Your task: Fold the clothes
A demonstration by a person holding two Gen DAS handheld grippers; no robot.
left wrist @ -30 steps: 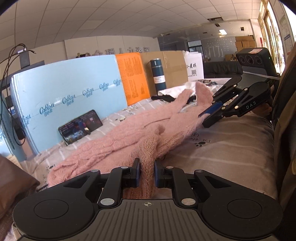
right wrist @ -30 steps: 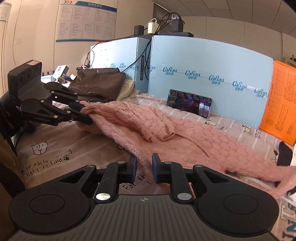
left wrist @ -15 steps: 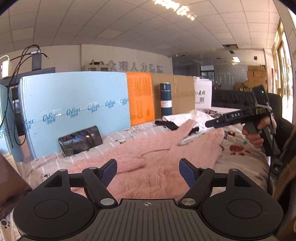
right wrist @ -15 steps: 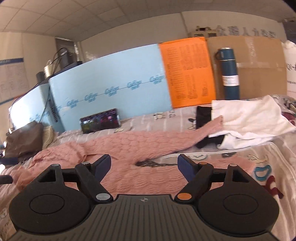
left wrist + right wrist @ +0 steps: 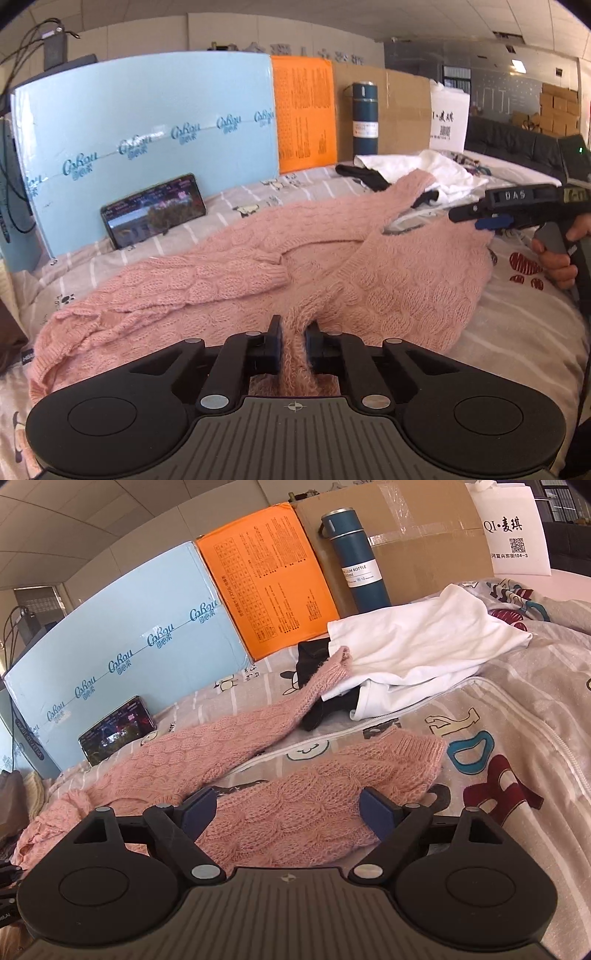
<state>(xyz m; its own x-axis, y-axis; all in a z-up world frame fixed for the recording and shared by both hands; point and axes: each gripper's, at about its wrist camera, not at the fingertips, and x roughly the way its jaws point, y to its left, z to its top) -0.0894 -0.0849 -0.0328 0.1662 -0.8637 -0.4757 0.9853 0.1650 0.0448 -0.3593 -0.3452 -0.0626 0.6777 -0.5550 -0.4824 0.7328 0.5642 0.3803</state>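
Observation:
A pink knit sweater [image 5: 388,288] lies spread on the patterned bed sheet [image 5: 517,332], one sleeve folded across its body and the other stretched toward the far clothes. My left gripper [image 5: 293,343] is shut on a bunched fold at the sweater's near edge. A hand [image 5: 554,258] holds my right gripper [image 5: 480,219] at the sweater's right edge. In the right wrist view the right gripper [image 5: 288,806] has its jaws wide and still opening. The sweater [image 5: 295,812] lies between and below its blue pads [image 5: 199,806], which do not press on it.
A phone [image 5: 153,210] leans on a light blue foam board [image 5: 147,129] at the back. Beside it stand an orange board [image 5: 304,110], a dark blue bottle [image 5: 364,118] and a cardboard box [image 5: 424,535]. A white garment [image 5: 424,642] and a black one [image 5: 314,657] lie under the far sleeve.
Both grippers let go of the sweater, which dropped flat on the bed. The left then closed again on its near fold. The right rolled, stayed open and moved to the right-hand edge.

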